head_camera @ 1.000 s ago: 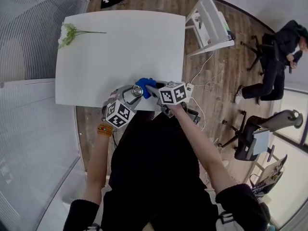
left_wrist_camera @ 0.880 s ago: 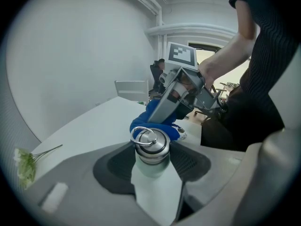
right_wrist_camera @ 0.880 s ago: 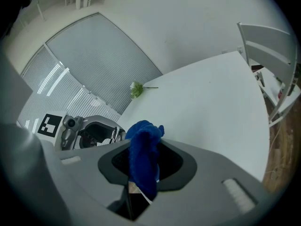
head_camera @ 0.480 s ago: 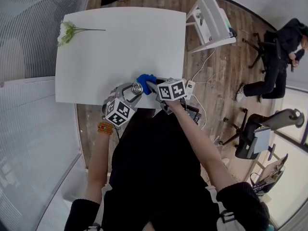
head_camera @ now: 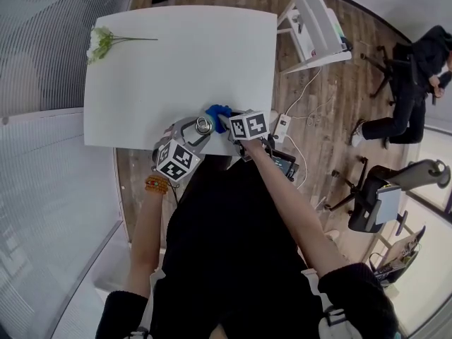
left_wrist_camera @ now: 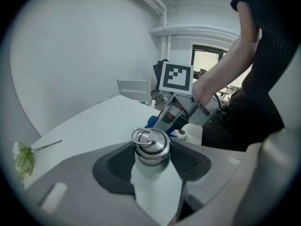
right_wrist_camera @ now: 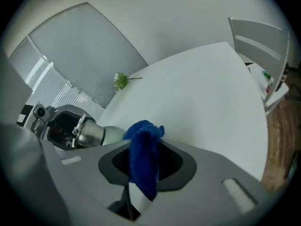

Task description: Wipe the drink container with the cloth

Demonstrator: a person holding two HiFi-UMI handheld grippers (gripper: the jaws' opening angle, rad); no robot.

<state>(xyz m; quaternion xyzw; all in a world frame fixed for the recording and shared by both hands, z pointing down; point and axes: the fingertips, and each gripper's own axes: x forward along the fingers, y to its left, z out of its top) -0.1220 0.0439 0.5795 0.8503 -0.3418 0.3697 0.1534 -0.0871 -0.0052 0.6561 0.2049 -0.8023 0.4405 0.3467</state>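
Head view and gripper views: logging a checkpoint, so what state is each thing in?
Metal-capped bottle: cap on, clamped in left gripper jaws.
Blue cloth: bunched, pinched in right gripper jaws, beside the bottle.
Flower sprig: lying flat on white table.

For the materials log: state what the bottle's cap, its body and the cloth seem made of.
The cap looks like brushed steel: silvery, reflective sheen. The bottle body has a smooth, matt pale finish; coated metal or plastic, hard to tell. The cloth is blue and fuzzy, probably microfibre: soft nap, limp folds.
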